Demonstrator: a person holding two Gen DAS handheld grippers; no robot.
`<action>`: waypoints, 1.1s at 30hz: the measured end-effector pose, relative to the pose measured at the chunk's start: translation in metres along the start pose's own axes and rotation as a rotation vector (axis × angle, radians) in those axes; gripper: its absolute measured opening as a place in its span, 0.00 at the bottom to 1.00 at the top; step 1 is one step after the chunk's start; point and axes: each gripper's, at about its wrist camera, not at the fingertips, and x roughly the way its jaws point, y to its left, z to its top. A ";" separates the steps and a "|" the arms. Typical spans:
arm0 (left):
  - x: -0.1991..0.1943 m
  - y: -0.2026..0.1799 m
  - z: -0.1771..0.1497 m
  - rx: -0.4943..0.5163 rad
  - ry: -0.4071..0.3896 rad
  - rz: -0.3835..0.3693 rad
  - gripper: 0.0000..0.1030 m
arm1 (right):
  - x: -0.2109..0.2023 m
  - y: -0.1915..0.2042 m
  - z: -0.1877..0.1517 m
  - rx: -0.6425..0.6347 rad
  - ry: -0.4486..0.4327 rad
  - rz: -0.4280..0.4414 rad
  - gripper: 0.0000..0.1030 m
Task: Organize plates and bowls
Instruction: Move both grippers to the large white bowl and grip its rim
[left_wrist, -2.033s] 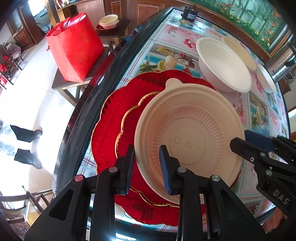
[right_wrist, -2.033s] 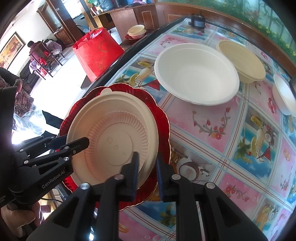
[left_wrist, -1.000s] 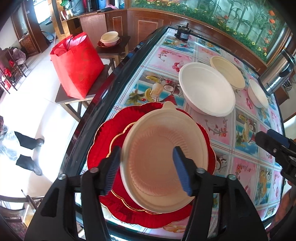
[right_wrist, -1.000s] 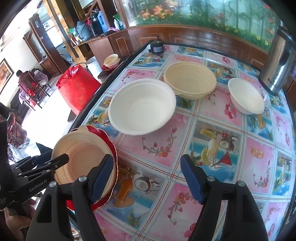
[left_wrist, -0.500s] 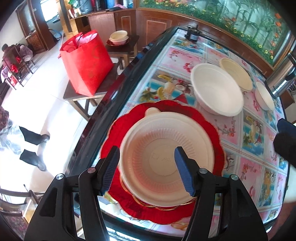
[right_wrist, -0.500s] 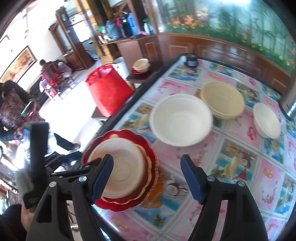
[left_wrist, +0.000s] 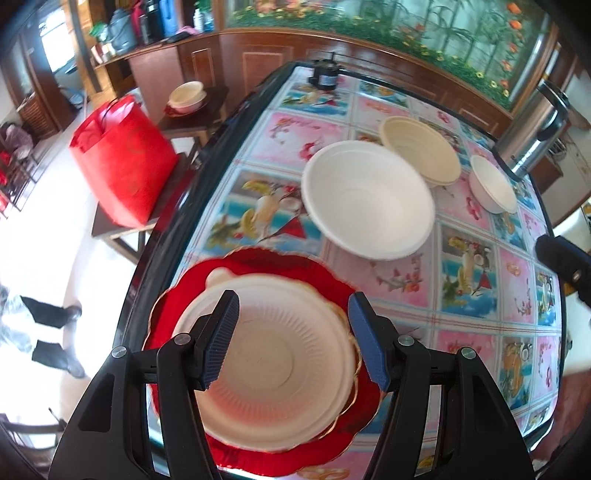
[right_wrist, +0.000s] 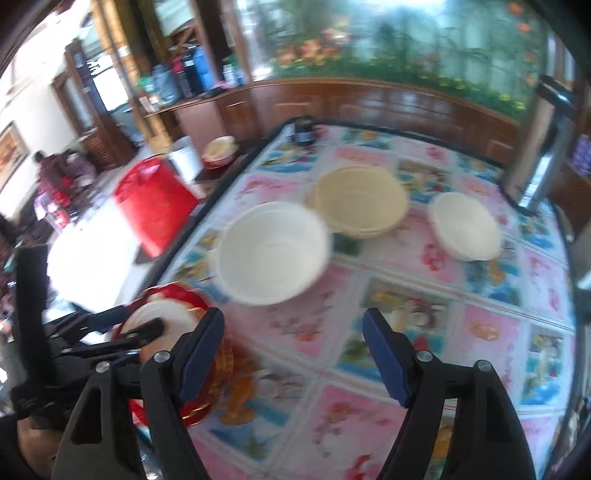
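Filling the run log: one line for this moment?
left tool: open | right tool: open | beige plate: on red plates | bowls: unstacked

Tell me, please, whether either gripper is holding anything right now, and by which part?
Nothing is held. The left gripper hangs open above the beige plate; the right gripper is open over the table.

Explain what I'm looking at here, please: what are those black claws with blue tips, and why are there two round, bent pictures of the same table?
Those claws are hand-held grippers, one in each of a person's hands, with no robot arm behind them. Each carries a wide-angle camera looking along its fingers, so you get two views. The left gripper hangs open over a beige plate stacked on red plates. The right gripper is open too, its jaws having just widened, with nothing between them. On the patterned table also sit a large white bowl, a cream bowl, a small white bowl and a steel flask. Neither gripper holds anything.
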 end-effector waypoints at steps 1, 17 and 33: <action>0.002 -0.004 0.004 0.010 0.000 -0.006 0.60 | -0.003 -0.005 0.001 0.014 -0.011 0.001 0.75; 0.045 -0.022 0.043 0.061 0.049 -0.087 0.61 | 0.017 -0.046 -0.005 0.108 0.028 -0.070 0.76; 0.099 -0.005 0.093 0.010 0.102 -0.102 0.61 | 0.095 -0.007 0.019 0.078 0.133 0.009 0.53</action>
